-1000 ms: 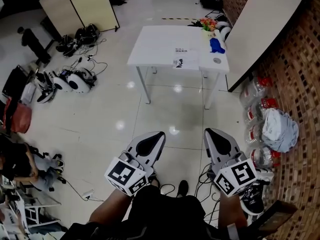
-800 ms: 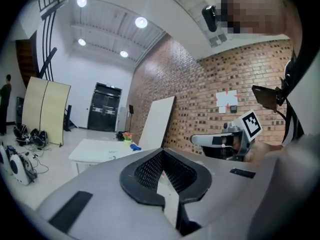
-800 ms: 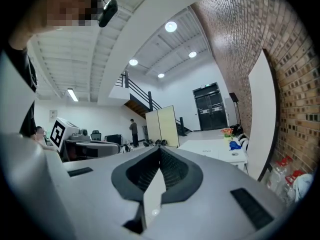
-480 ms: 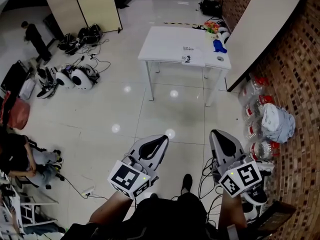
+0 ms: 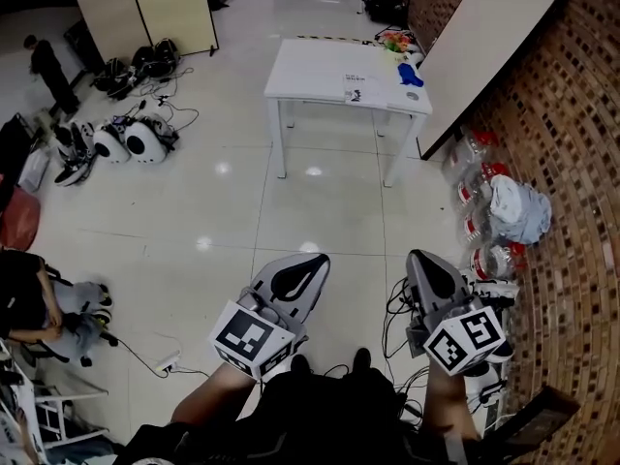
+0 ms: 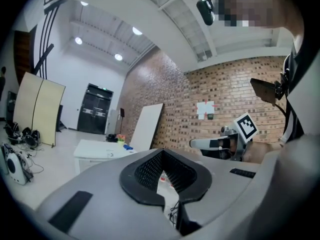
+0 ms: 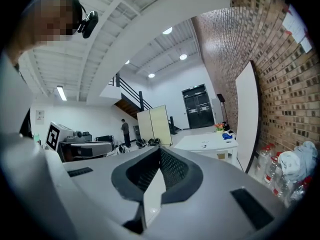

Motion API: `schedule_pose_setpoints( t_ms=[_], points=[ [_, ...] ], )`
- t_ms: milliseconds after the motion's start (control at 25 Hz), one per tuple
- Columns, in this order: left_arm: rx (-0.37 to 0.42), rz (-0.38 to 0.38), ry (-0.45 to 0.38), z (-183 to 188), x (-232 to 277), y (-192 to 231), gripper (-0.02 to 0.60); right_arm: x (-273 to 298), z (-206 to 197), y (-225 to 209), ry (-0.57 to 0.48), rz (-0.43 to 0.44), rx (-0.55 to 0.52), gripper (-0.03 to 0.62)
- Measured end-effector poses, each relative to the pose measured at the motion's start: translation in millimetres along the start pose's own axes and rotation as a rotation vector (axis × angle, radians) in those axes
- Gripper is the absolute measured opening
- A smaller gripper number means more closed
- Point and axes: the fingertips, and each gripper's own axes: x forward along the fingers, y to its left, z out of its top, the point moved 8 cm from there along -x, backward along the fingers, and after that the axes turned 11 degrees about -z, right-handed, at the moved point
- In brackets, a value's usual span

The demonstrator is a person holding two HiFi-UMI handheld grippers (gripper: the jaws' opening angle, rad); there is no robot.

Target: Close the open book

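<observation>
Two grippers sit low in the head view, one in each of your hands, and both are closed on nothing. Your left gripper (image 5: pixel 312 263) has its jaws brought together at the tips in its own view, with only floor and room showing through the notch between them. Your right gripper (image 5: pixel 422 260) looks the same in its view, jaws together and empty. Both point roughly level across the shiny tiled floor (image 5: pixel 223 221) toward the white table (image 5: pixel 310 66), which stands well apart from you near the top of the head view. The open book (image 5: pixel 354 93) lies flat on that tabletop, pages up, close to the near edge and right of the middle; its print is too small to read from where you stand. A blue object (image 5: pixel 407 74) sits near the table's right end, and a colourful bunch (image 5: pixel 392 39) sits at its far right corner. Just right of the table a large white board (image 5: pixel 484 37) leans against the brick wall (image 5: pixel 572 163). Along the foot of that wall stand water bottles (image 5: pixel 473 229) and a pale bundle (image 5: pixel 518 211). On your left you can see a folding screen (image 5: pixel 145 8), helmets and gear on the floor (image 5: pixel 126 141), a standing person (image 5: pixel 44 64) and a seated person (image 5: pixel 24 298). Black cables (image 5: pixel 397 303) trail across the floor beside your right gripper.
</observation>
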Motion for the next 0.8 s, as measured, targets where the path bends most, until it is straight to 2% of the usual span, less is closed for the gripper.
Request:
schedule_pose_setpoints(
  t_ms=[240, 440, 800],
  points=[
    [0.03, 0.024, 0.005, 12.3, 0.4, -26.1, 0.002, -31.9, 7.4, -2.4, -0.03, -0.01, -0.017, 0.0],
    [0.047, 0.015, -0.02, 19.1, 23.3, -62.5, 0.002, -58.5, 19.3, -23.2, -0.042, 0.007, -0.049, 0.0],
    [0.03, 0.035, -0.016, 17.2, 40.6, -87.7, 0.002, -83.6, 17.5, -44.0, -0.05, 0.014, -0.046, 0.0]
  ],
)
